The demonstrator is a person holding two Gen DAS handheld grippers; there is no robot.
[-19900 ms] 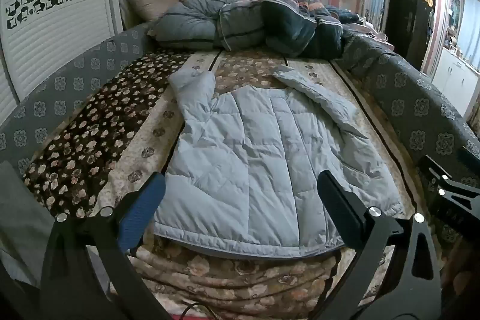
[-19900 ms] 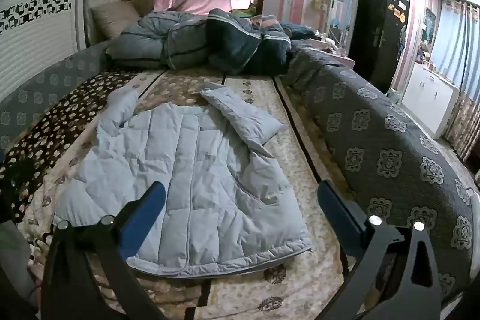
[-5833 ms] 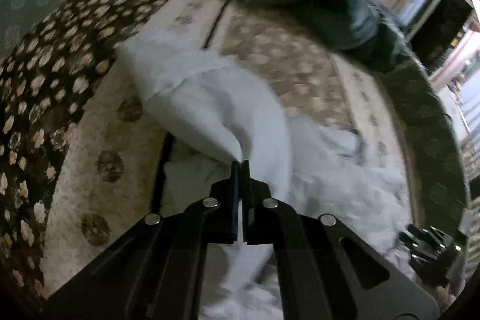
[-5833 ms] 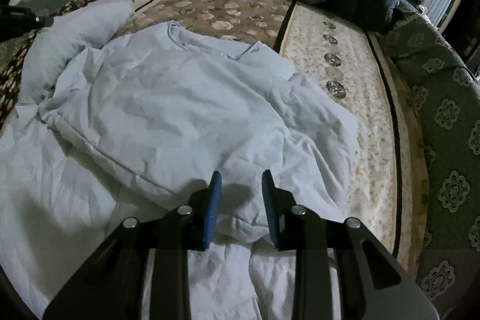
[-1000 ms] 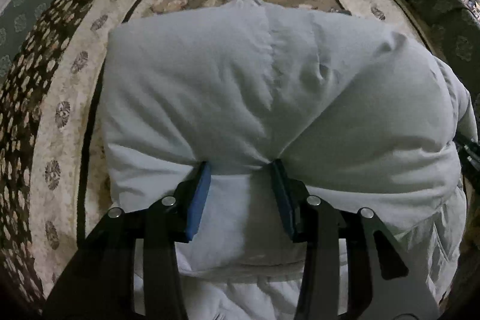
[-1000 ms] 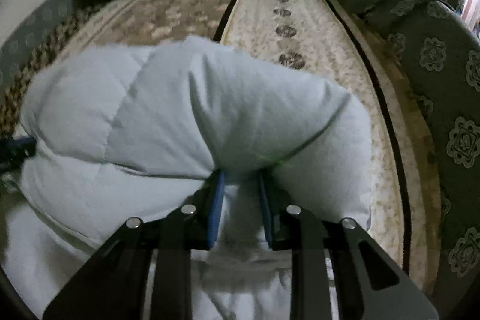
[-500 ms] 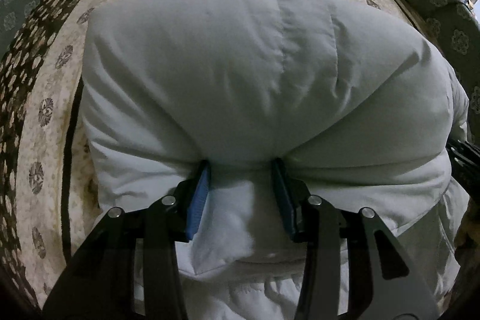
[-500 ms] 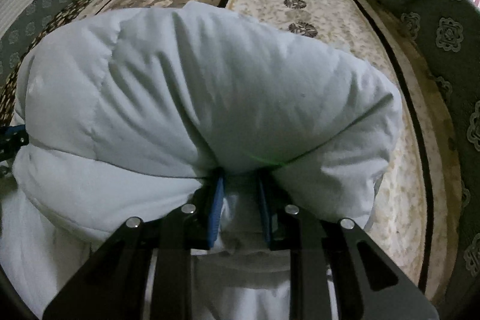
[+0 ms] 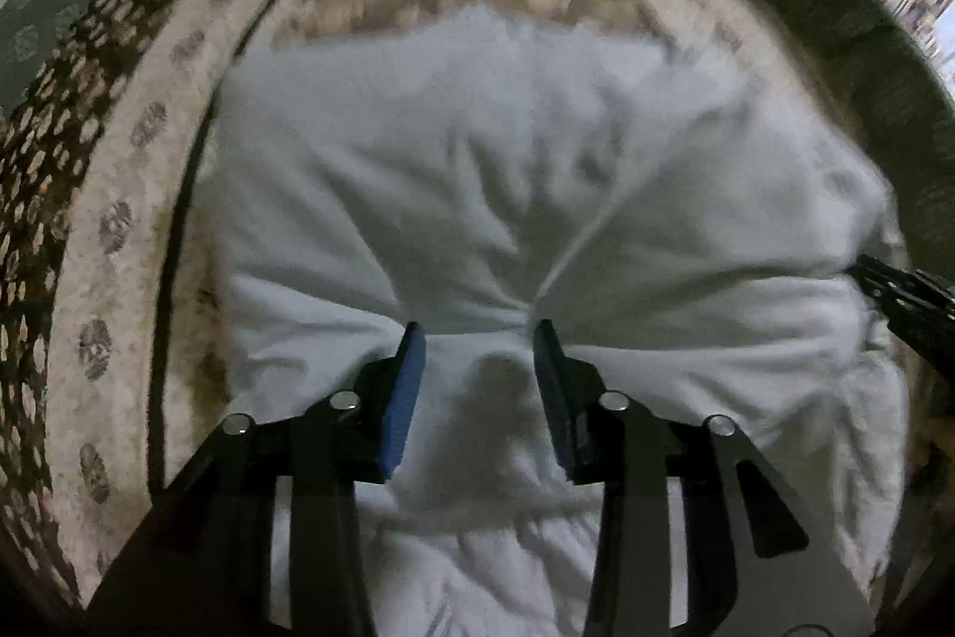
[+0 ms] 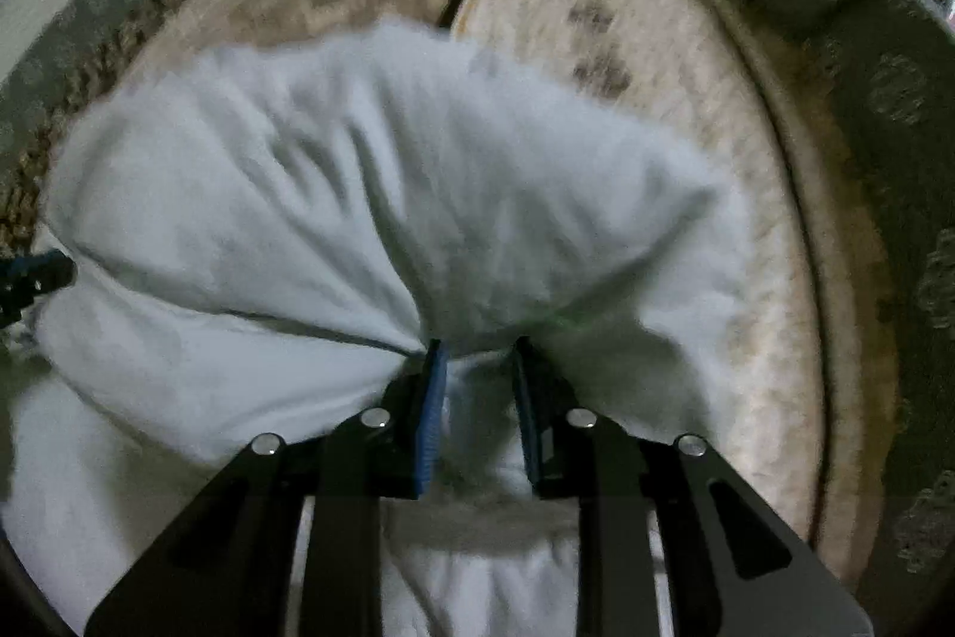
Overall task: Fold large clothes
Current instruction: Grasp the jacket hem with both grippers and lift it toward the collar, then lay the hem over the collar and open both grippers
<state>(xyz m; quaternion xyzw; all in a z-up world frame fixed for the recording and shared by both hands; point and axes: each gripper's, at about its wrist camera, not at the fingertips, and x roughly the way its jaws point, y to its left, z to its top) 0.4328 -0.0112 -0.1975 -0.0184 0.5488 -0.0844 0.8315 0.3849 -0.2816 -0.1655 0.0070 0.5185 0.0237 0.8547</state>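
Blurring padded jacket [image 9: 537, 171], bedding [image 9: 119, 231] smeared, dim

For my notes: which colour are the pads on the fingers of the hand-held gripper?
Blue pads, on black fingers; the left wrist view shows them best.

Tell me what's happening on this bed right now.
A person is folding a pale puffy jacket on the patterned bedspread with two handheld grippers. The left gripper is closing on a bunched fold along its near edge, while the right gripper is opening, with fabric between its jaws. The jacket is doubled over into a thick bundle.
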